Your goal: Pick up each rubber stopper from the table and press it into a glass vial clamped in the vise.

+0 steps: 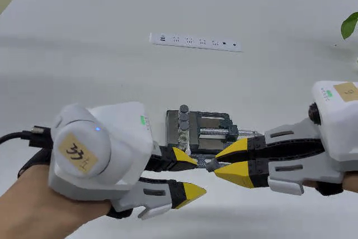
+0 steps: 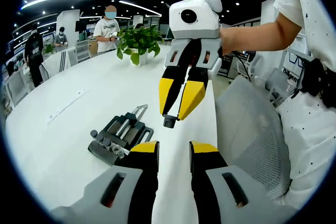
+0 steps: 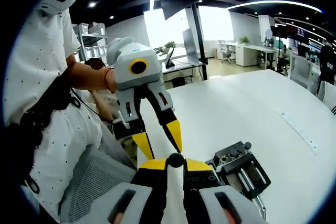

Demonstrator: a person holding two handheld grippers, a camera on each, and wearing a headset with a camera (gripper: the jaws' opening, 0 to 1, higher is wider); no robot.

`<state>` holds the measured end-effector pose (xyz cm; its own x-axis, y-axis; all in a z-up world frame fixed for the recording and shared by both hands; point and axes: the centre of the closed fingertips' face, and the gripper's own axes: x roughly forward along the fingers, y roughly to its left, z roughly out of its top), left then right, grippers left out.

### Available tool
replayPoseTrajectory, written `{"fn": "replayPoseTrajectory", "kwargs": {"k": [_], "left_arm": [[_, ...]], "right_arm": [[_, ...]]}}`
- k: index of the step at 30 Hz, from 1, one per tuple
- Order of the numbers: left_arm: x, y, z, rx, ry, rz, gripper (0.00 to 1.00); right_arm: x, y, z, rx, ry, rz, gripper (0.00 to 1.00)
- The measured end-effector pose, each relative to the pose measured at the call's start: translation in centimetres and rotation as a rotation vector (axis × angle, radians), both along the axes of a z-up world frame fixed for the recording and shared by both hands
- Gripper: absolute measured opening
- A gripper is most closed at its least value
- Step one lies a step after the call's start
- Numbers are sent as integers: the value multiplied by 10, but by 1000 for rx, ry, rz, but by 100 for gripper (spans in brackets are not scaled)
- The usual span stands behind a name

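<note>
Two grippers face each other, tip to tip, over the white table [image 1: 84, 37]. Your right gripper [image 1: 218, 164] has its yellow jaws pressed together on one small dark rubber stopper [image 1: 211, 164], which it holds up in the air at the very ends of the jaws. Your left gripper [image 1: 201, 176] has its jaws spread apart with nothing between them, and its top jaw is near the stopper. Just past the tips, the dark vise [image 1: 210, 130] sits on the table. A row of small glass vials [image 1: 183, 132] stands clamped at its left end, and some have dark round tops. Farther back, a white power strip [image 1: 196, 42] lies flat on the table.
</note>
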<state>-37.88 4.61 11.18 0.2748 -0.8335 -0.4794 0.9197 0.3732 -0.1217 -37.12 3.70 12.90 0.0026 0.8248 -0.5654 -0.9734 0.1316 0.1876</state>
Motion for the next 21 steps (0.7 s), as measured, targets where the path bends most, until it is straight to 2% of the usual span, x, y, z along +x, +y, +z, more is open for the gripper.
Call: {"fn": "replayPoseTrajectory", "kwargs": {"k": [10, 11, 17, 21], "left_arm": [[19, 34, -8, -28, -31, 139, 44], [22, 38, -8, -33, -44, 155, 46], [29, 49, -12, -54, -50, 193, 53], [34, 56, -16, -61, -70, 218, 61]], "right_arm": [[27, 13, -13, -79, -18, -29, 5], [32, 14, -15, -93, -19, -36, 5], [53, 17, -26, -173, -38, -56, 5], [63, 20, -34, -235, -51, -47, 5]]}}
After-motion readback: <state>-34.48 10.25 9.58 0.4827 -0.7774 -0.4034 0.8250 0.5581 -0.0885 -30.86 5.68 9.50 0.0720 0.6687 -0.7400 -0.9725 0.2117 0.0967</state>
